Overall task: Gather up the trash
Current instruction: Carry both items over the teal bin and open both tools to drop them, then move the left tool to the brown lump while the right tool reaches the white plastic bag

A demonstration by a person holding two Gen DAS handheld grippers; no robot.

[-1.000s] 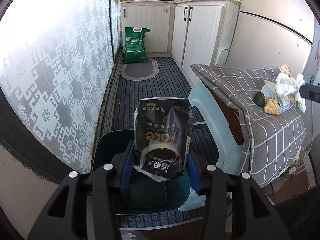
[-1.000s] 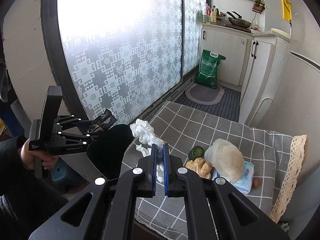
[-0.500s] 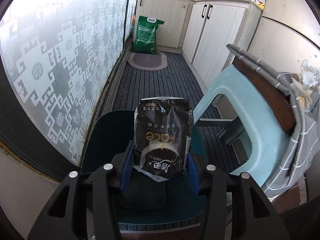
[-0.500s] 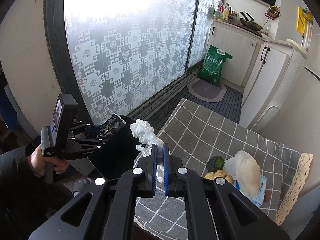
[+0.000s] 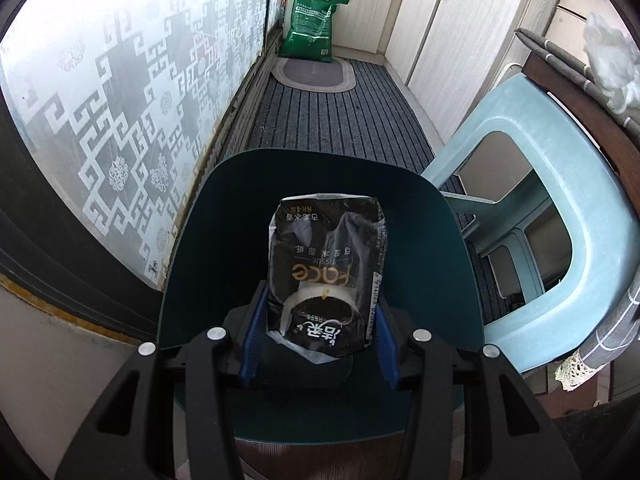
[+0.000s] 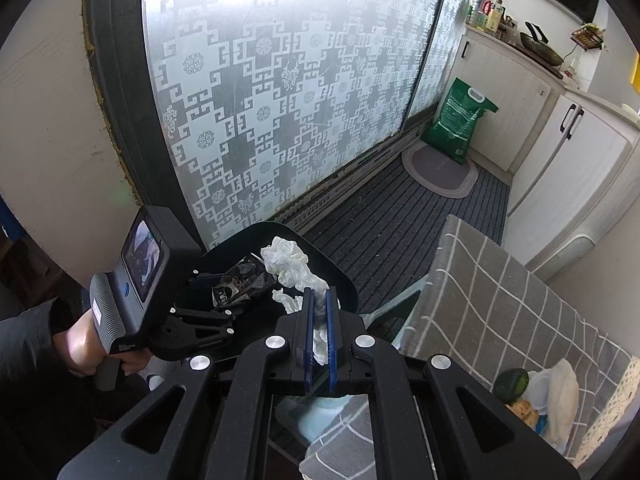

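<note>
Wrapper: black crumpled tissue pack (image 5: pixel 326 276), gold lettering, clamped in left tongs (image 5: pixel 318 340) over dark green bin (image 5: pixel 192 240) | crumpled white tissue (image 6: pixel 290 262) pinched in nearly closed right tongs (image 6: pixel 318 312), above bin rim

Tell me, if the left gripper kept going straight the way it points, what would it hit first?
Most likely the inside of the dark green bin: the left gripper, holding the black wrapper, points down into its open mouth. Depth is unclear.

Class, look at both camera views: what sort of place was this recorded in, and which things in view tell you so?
Most likely a narrow kitchen in a home. White cupboards carry bottles and a pan on the counter, a cloth-covered table holds food, and a frosted patterned sliding door runs along one side.
</note>
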